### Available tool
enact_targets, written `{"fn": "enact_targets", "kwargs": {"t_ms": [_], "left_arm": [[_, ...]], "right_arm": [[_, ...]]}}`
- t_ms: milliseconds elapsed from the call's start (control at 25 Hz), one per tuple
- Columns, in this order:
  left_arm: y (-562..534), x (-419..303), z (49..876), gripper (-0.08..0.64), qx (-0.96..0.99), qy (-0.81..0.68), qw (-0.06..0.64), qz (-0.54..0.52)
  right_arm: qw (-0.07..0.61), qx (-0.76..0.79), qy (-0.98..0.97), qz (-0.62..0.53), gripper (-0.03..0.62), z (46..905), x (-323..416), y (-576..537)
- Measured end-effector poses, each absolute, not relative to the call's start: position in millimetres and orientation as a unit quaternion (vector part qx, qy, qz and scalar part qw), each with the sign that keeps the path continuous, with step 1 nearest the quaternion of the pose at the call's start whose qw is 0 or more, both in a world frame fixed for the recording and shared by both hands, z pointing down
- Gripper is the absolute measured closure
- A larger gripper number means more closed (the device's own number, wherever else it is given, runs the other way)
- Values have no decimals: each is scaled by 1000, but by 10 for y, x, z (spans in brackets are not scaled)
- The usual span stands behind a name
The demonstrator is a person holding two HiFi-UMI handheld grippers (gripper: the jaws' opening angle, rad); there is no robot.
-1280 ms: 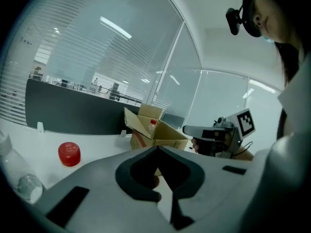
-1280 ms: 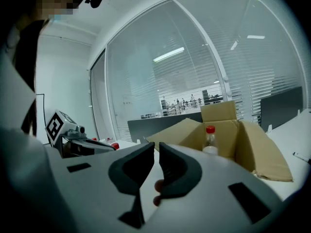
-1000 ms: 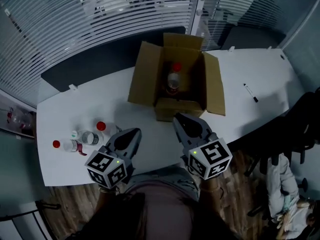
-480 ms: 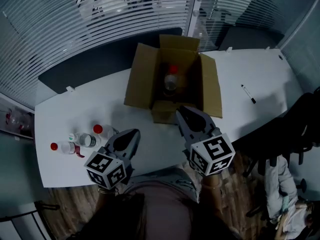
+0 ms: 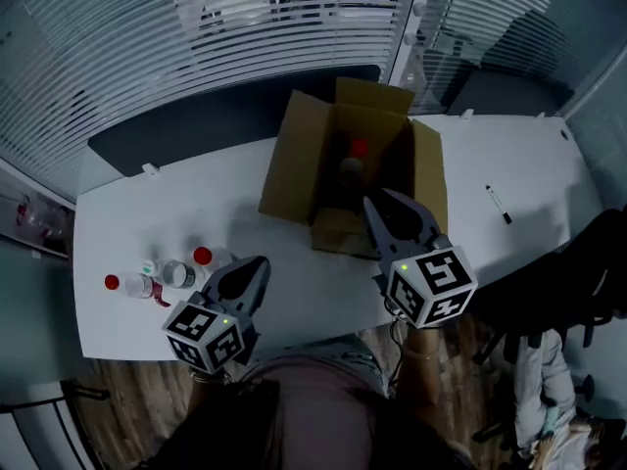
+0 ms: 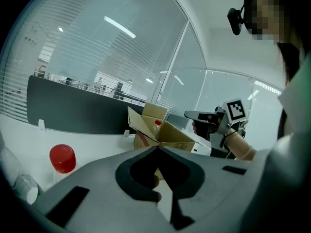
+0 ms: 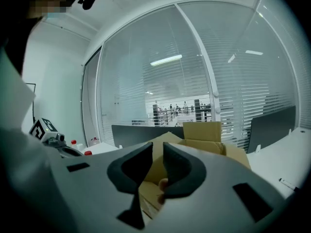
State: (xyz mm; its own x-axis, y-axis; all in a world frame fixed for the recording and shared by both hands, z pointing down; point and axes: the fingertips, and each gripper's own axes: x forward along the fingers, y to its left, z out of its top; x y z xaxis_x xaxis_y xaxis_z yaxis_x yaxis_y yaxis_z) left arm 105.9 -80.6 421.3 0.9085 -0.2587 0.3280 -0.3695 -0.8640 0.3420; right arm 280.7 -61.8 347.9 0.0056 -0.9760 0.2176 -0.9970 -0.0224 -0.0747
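On the white table [image 5: 118,228], an open box [image 5: 294,169] is sitting near the middle, with 1 red-capped bottle [image 5: 359,150] standing upright inside it, long axis vertical. At the box's near side, the right gripper [image 5: 378,204] is hovering and pointing straight toward that bottle. It is far nearer to the bottle than the left gripper [image 5: 257,265] is. The right jaws are standing a narrow gap apart with nothing between them; only cardboard is showing through the gap. The left jaws are meeting at the tips, empty, and pointing across bare table. Ahead and to the left of them, near but not touching, a few small bottles [image 5: 176,270] are resting, 1 of them upright with a red cap [image 6: 62,158].
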Motion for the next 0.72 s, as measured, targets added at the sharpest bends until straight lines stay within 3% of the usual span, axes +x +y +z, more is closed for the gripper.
{"fn": "enact_targets", "kwargs": {"t_ms": [720], "left_arm": [[-1132, 1099, 4296, 554, 947, -194, 219, 131]], "right_arm": [[80, 703, -696, 124, 474, 3577, 3160, -1204]]}}
